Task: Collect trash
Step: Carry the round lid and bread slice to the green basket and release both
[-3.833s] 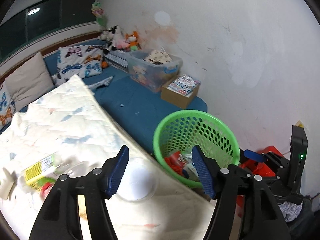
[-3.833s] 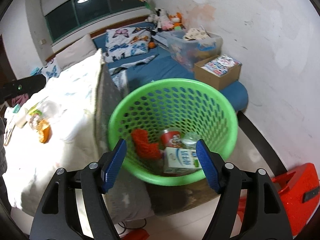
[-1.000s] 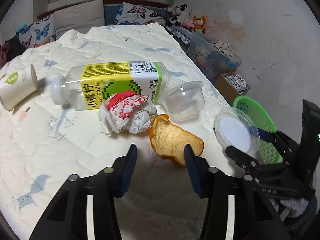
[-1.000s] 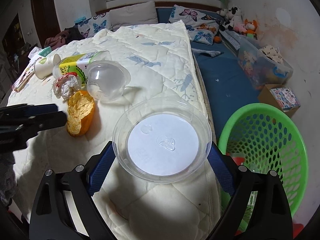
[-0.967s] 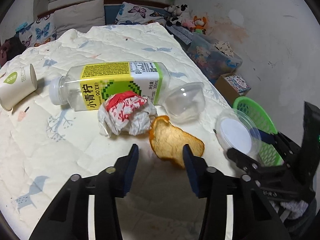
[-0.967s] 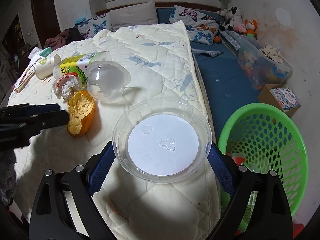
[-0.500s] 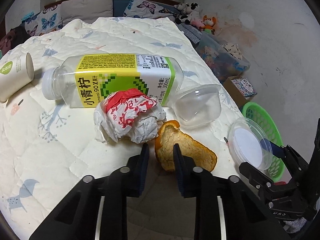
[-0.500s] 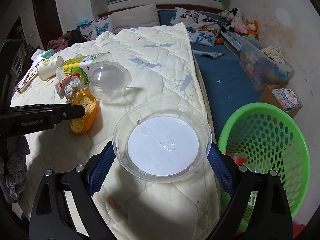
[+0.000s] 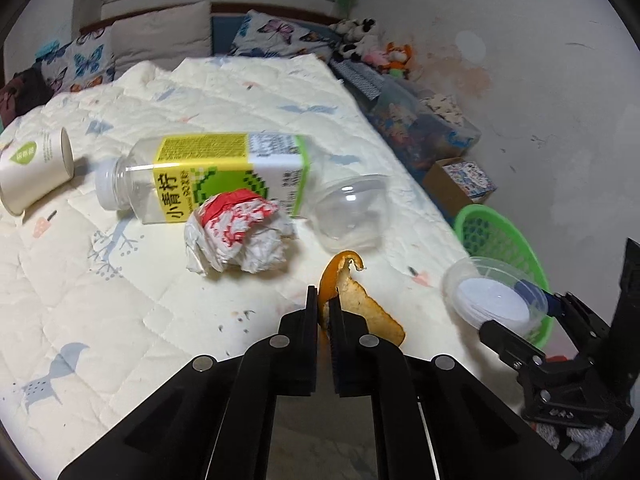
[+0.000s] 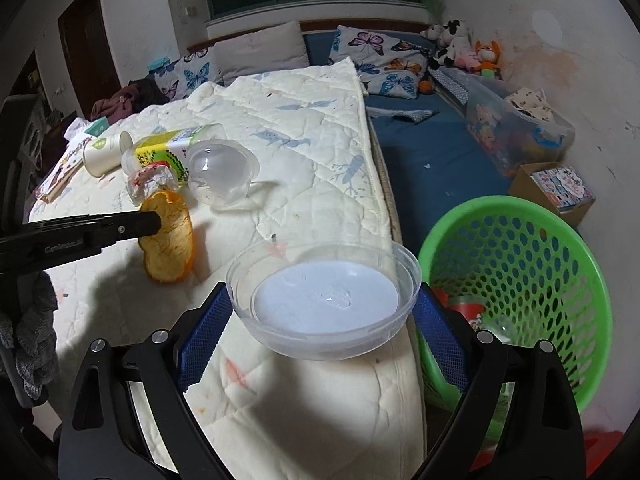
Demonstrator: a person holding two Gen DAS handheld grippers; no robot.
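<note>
My left gripper (image 9: 325,312) is shut on an orange peel (image 9: 360,308) and holds it just above the white quilt (image 9: 120,280); the peel also shows in the right wrist view (image 10: 170,240). My right gripper (image 10: 324,320) is shut on a clear plastic lid (image 10: 324,300), held over the bed's edge; the lid shows in the left wrist view (image 9: 496,300). The green trash basket (image 10: 560,240) stands on the floor to the right, with trash inside. On the quilt lie a crumpled wrapper (image 9: 236,236), a plastic bottle (image 9: 208,176), a clear cup (image 9: 352,212) and a paper cup (image 9: 32,168).
A blue mattress (image 10: 432,160) lies beyond the quilt, with a clear storage box (image 10: 516,132) and a cardboard box (image 10: 556,188) by the wall. Pillows (image 10: 260,56) and soft toys (image 10: 460,44) sit at the bed's head.
My left gripper has closed on the orange peel and lifted its edge off the quilt. My right gripper has tilted the clear lid and carried it slightly toward the basket.
</note>
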